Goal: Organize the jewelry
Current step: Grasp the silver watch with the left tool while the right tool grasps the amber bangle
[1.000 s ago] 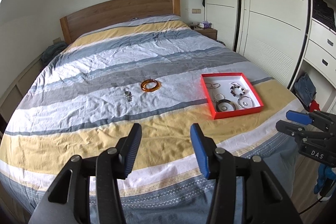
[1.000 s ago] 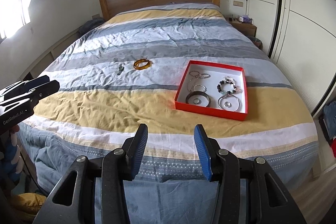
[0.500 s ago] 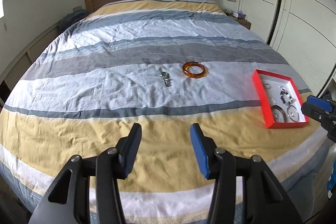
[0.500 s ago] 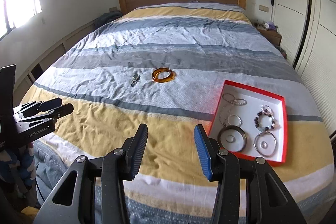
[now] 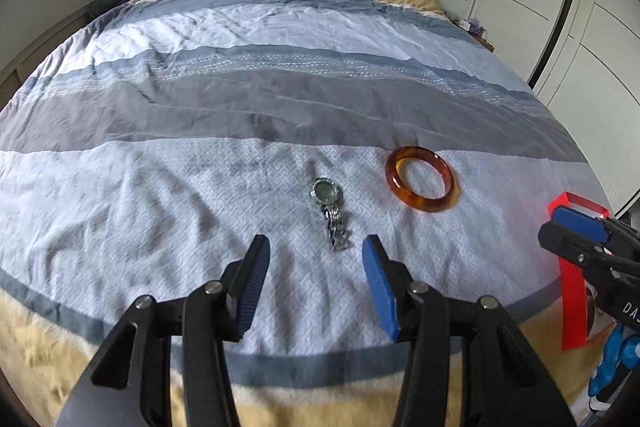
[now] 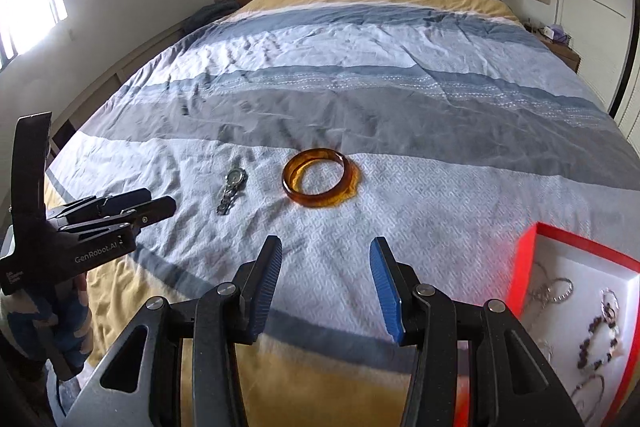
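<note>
Left wrist, claw (image 5: 316, 247) open above watch (image 5: 330, 213)

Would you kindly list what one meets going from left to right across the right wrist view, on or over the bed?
Left gripper → silver watch → amber bangle → red box holding the sorted bracelets.
</note>
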The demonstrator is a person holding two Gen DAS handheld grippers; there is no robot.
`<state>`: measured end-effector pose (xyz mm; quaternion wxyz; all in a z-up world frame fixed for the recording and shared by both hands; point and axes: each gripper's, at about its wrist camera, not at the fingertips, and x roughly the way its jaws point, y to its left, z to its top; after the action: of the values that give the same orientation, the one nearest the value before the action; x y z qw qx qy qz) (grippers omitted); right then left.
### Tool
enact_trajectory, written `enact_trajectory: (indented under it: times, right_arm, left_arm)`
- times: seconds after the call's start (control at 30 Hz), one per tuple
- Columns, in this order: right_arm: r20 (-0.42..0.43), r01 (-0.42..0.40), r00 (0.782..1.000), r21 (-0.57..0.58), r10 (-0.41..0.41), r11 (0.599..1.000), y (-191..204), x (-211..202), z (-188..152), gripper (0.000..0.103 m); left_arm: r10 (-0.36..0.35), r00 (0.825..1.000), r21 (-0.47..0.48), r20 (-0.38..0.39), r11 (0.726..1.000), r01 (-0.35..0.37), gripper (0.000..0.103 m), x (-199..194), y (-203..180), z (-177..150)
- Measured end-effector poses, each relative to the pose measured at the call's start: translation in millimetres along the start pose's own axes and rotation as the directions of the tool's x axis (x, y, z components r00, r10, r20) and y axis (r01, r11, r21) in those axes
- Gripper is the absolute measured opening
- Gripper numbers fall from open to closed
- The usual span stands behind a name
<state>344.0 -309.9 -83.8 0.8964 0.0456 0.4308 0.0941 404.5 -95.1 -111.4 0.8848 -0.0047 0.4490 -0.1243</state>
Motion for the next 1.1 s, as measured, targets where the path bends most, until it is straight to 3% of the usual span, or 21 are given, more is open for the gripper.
enact_trajectory:
  times: [0.27, 0.43, 0.63, 0.7, 0.83, 1.1]
  right_arm:
    - [-0.013, -0.022, 1.0, 0.032, 0.023, 0.999, -19, 75, 35, 0.045]
    - [-0.048, -0.02, 0.999, 0.064, 0.023, 0.998, -29, 118, 44, 0.041]
    - [-0.067, -0.018, 0.998, 0.052, 0.021, 0.999, -26, 145, 42, 0.041]
    - [-0.068, -0.004, 0.998, 0.021, 0.006, 1.0, -20, 149, 41, 0.038]
    - [-0.073, -0.003, 0.997, -0.005, 0.002, 1.0, -17, 150, 39, 0.016]
    - [-0.036, -0.031, 0.999, 0.049, 0.033, 0.998, -13, 118, 18, 0.011]
  left_arm:
    - [0.043, 0.998, 0.032, -0.052, 0.999, -0.041, 0.045, 71, -4, 16]
    - [0.046, 0.998, 0.054, -0.038, 0.998, -0.044, 0.043, 86, -5, 17]
    - [0.05, 0.999, 0.067, -0.004, 0.996, -0.05, 0.034, 91, -5, 13]
    - [0.037, 0.999, 0.056, 0.004, 0.998, -0.038, 0.023, 89, -3, 12]
    - [0.02, 1.0, 0.039, 0.016, 0.999, -0.021, 0.021, 85, 0, 12]
    - [0.043, 0.999, 0.047, 0.028, 0.998, -0.045, 0.021, 51, -5, -5]
